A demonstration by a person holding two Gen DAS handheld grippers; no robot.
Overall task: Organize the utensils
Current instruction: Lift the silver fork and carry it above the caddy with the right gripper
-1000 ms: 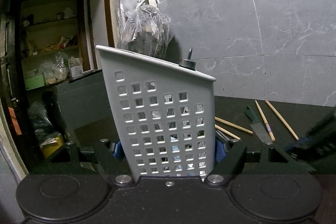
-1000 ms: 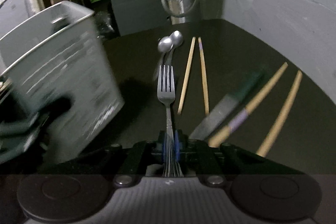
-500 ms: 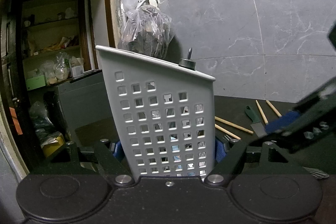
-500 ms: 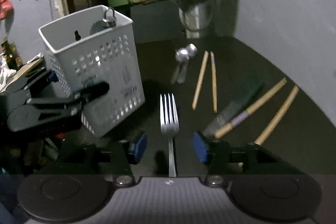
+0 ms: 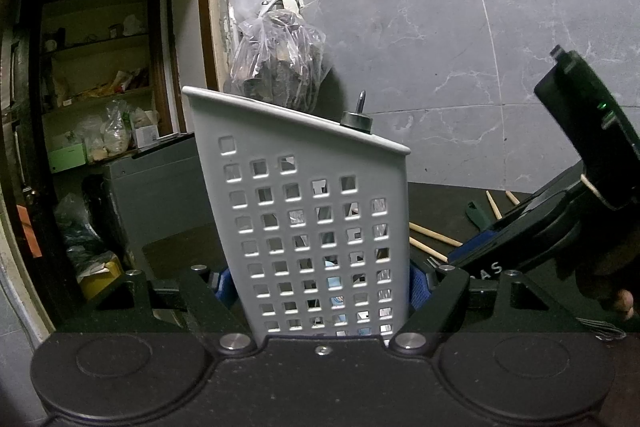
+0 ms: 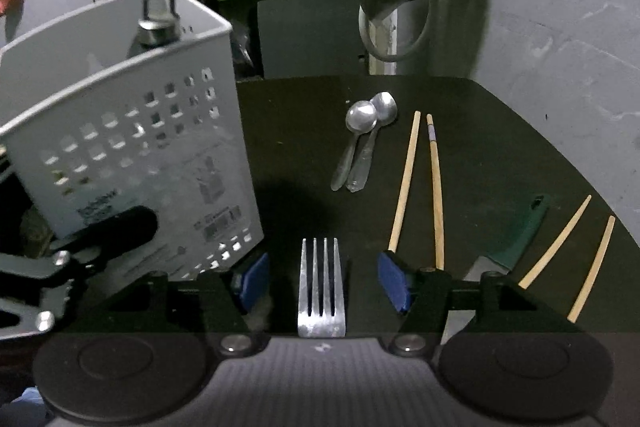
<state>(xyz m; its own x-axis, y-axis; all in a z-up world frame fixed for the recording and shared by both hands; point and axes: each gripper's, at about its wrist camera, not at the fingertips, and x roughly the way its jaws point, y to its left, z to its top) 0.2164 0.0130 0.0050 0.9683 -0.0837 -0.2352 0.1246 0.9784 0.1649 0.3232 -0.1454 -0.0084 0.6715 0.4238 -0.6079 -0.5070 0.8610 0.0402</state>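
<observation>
Between the right gripper [image 6: 323, 283] jaws, just opened and touching nothing | fork [image 6: 321, 293]: flat on counter [image 6: 500, 147], tines forward; stiff, thin, likely slippery, take by handle | left gripper [image 5: 322, 277] jaws clamped on caddy [image 5: 312, 227], light plastic

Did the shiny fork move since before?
Yes. The silver metal fork left the right gripper as its jaws opened; it now lies nearer the camera, farther from the two steel spoons.
</observation>
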